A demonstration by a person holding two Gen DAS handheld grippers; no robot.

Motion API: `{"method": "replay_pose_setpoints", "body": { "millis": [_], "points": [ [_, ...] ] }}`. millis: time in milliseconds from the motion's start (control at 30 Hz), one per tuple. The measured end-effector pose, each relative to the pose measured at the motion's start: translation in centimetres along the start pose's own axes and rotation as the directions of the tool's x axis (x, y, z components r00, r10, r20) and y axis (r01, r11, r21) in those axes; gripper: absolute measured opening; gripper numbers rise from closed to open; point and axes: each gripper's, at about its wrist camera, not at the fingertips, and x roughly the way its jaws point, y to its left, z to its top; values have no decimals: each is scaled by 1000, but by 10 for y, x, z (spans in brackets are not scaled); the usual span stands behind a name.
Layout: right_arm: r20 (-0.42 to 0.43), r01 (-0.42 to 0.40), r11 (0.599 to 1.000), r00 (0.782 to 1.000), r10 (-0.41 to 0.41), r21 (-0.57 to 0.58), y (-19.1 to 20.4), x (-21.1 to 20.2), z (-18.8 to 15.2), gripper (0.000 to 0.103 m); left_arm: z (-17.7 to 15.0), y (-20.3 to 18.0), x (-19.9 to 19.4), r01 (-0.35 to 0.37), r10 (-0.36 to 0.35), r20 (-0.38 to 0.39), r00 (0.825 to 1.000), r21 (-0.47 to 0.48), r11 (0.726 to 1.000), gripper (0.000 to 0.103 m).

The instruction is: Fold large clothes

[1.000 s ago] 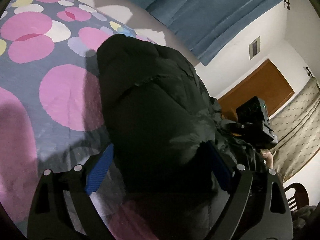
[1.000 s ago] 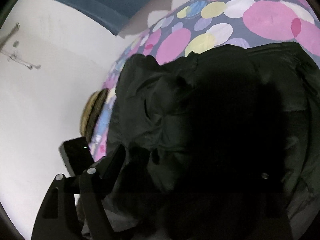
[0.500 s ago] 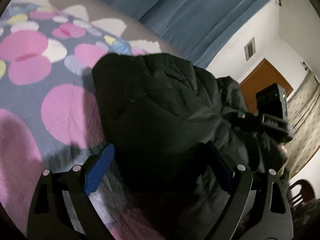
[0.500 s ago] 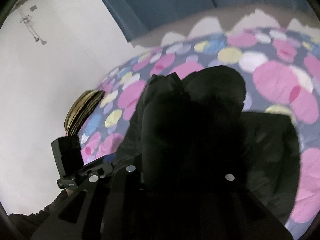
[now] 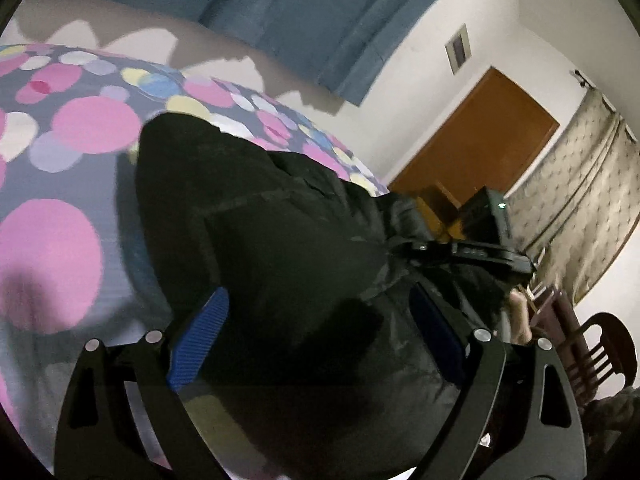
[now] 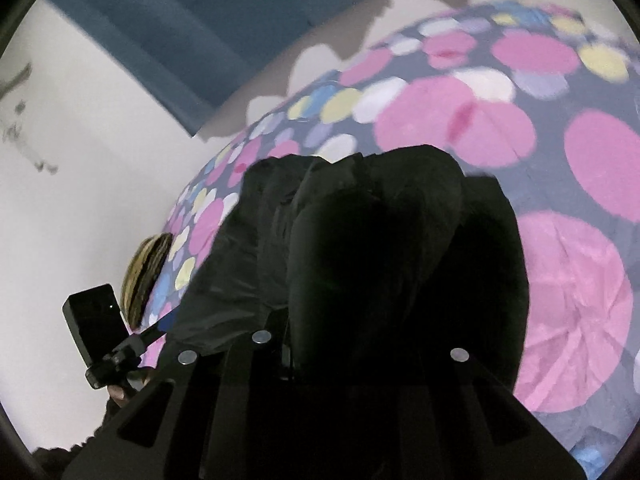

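Note:
A black puffy jacket [image 5: 280, 248] lies bunched on a polka-dot bedspread [image 5: 60, 200]. My left gripper [image 5: 318, 320] stands wide open over the jacket's near part. Its blue pads [image 5: 200, 336] flank the dark fabric without pressing on it. In the right wrist view a thick fold of the jacket [image 6: 380, 240] rises out of my right gripper [image 6: 360, 320], which is shut on it; the fingertips are buried in the dark cloth. The right gripper's body [image 5: 472, 252] shows at the jacket's right end. The left gripper's body [image 6: 108, 336] shows at the lower left of the right wrist view.
The bedspread [image 6: 560, 280] stretches away on all sides of the jacket. A blue curtain [image 5: 320, 20] hangs behind the bed. A brown door [image 5: 472, 152], a patterned curtain [image 5: 580, 208] and a wooden chair [image 5: 600, 352] stand to the right. A yellow-and-black striped cushion [image 6: 146, 276] sits at the bed's far edge.
My right gripper has shut on a fold of the jacket and pulled it up into a bunch. Both hands have shifted, so more of the room shows. The left gripper stays wide open.

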Motion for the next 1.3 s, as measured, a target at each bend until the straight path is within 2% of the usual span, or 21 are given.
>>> {"method": "replay_pose_setpoints", "body": {
  "millis": [167, 233, 300, 400, 433, 533, 600, 633, 700, 767, 867, 933, 1033, 1100, 1167, 1200, 1233, 1300],
  "points": [
    [-16, -120, 980, 992, 124, 157, -61, 9, -6, 20, 5, -21, 30, -74, 78, -54, 995, 85, 994, 91],
    [-21, -151, 971, 987, 157, 185, -74, 15, -10, 28, 3, -31, 40, -126, 137, -73, 988, 134, 983, 91],
    [-10, -154, 969, 987, 159, 193, -79, 13, -12, 33, 2, -35, 44, -154, 169, -77, 983, 170, 973, 91],
    [-4, -108, 979, 994, 110, 175, -75, 3, -10, 42, 3, -34, 44, -170, 187, -89, 978, 171, 970, 90],
    [8, -61, 986, 998, 61, 155, -71, -7, -8, 44, 4, -32, 43, -173, 189, -91, 978, 163, 971, 89],
    [61, 26, 992, 998, -34, 126, -61, -35, -5, 44, 5, -31, 42, -181, 196, -93, 976, 156, 971, 87],
    [127, 81, 990, 987, -95, 113, -49, -61, -3, 44, 2, -34, 42, -187, 203, -93, 975, 162, 969, 86],
    [149, 74, 992, 985, -89, 103, -43, -69, -2, 44, 2, -34, 42, -190, 206, -90, 974, 164, 968, 86],
    [171, 18, 998, 985, -29, 63, -24, -80, 1, 44, 1, -36, 44, -195, 212, -86, 974, 169, 966, 86],
    [114, -67, 998, 991, 67, -3, 2, -76, -1, 44, 1, -39, 45, -201, 217, -83, 973, 172, 964, 86],
    [-31, -123, 991, 992, 121, -50, 24, -47, -7, 44, 0, -42, 48, -214, 230, -77, 970, 175, 961, 86],
    [-116, -99, 993, 989, 91, -61, 24, -28, -18, 44, 0, -44, 50, -219, 235, -72, 969, 179, 959, 86],
    [-157, 5, 999, 987, -12, -44, 7, -14, -30, 43, -1, -44, 55, -212, 229, -71, 971, 192, 958, 86],
    [-172, 24, 999, 985, -29, -33, -2, -5, -34, 42, -2, -45, 56, -206, 225, -69, 972, 212, 955, 86],
    [-179, 33, 999, 983, -40, -43, -7, 3, -38, 42, 1, -49, 50, -214, 231, -58, 971, 212, 954, 80],
    [-179, 31, 999, 983, -37, -36, -9, 7, -40, 42, 4, -48, 47, -200, 215, -55, 975, 199, 959, 78],
    [-181, 28, 999, 983, -32, -27, -10, 9, -42, 42, 7, -48, 38, -151, 161, -49, 986, 164, 975, 78],
    [-184, 20, 1000, 983, -23, -20, -12, 13, -43, 42, 9, -48, 35, -123, 133, -61, 989, 146, 982, 78]
  ]
}}
